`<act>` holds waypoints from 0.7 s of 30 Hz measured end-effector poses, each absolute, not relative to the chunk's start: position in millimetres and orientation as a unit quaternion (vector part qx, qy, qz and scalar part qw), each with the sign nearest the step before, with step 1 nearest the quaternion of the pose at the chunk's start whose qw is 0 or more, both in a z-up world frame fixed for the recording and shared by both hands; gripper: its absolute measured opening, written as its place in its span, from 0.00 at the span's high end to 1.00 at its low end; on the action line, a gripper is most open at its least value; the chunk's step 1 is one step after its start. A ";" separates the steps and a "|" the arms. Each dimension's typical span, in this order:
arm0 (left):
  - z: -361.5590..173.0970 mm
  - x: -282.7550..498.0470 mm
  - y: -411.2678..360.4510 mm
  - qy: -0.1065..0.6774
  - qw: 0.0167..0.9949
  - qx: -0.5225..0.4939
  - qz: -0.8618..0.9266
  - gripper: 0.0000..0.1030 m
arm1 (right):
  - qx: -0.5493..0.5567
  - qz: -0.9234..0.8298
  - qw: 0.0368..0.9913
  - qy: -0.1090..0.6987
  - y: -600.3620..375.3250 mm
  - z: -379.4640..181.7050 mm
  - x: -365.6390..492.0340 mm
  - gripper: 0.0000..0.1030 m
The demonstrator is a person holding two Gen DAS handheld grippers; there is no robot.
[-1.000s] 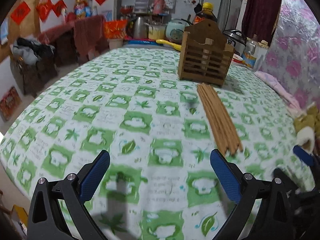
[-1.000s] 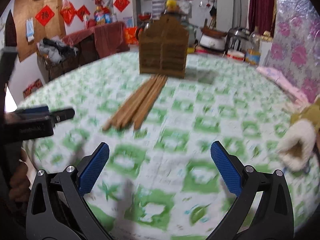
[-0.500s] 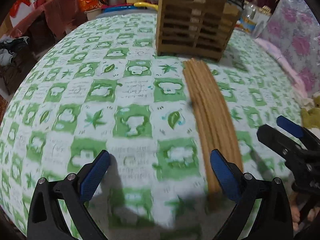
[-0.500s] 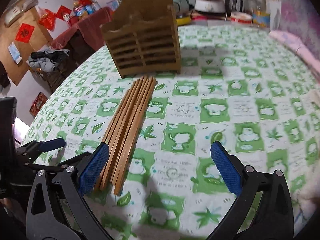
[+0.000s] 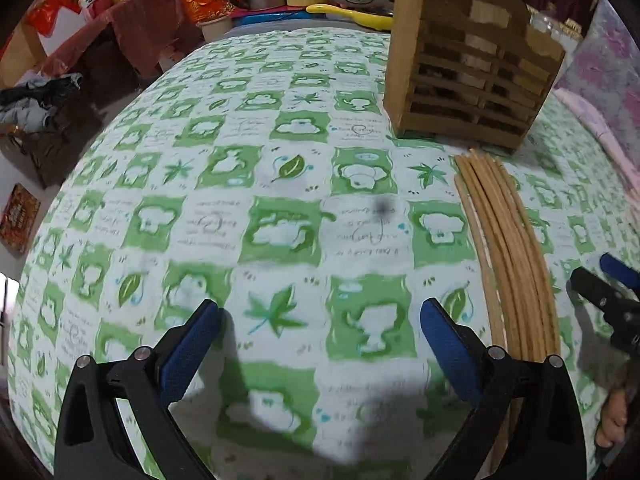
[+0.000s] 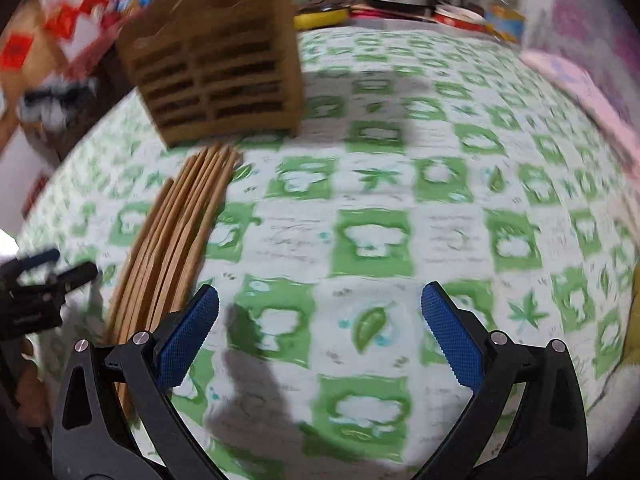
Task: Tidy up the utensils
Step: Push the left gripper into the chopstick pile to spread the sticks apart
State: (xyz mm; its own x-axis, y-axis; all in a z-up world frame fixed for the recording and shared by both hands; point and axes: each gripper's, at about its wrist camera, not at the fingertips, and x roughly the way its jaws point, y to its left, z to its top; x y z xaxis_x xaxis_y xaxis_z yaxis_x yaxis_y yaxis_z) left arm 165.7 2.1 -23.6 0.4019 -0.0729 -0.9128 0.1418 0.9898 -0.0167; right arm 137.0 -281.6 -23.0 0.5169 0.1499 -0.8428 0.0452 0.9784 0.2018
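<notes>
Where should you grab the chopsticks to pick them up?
Probably at the near ends. The chopsticks lie flat in a tight bundle, far tips by the wooden holder, near ends between the two tools. The right tool, wide open, could come from above and pinch across the bundle; that leaves the far tips free to drop into the holder.

1. The left hand-held gripper (image 5: 320,316) hangs wide open over the green-patterned tabletop (image 5: 280,184).
2. A bundle of wooden chopsticks (image 5: 508,248) lies just right of it.
3. Beyond them stands a slatted wooden holder (image 5: 468,80).
</notes>
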 end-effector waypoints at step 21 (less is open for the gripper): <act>-20.7 126.4 -0.4 0.539 0.831 0.059 -0.120 0.05 | 0.028 0.044 0.866 0.497 -291.4 -25.6 97.1 0.06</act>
State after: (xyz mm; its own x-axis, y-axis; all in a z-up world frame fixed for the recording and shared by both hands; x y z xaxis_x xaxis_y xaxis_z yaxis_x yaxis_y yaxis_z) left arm 126.4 -0.4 -20.7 0.3897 -0.1354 -0.9109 0.2627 0.9644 -0.0310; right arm 97.1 -291.4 -25.6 0.5026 0.1035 -0.8583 -0.0485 0.9946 0.0915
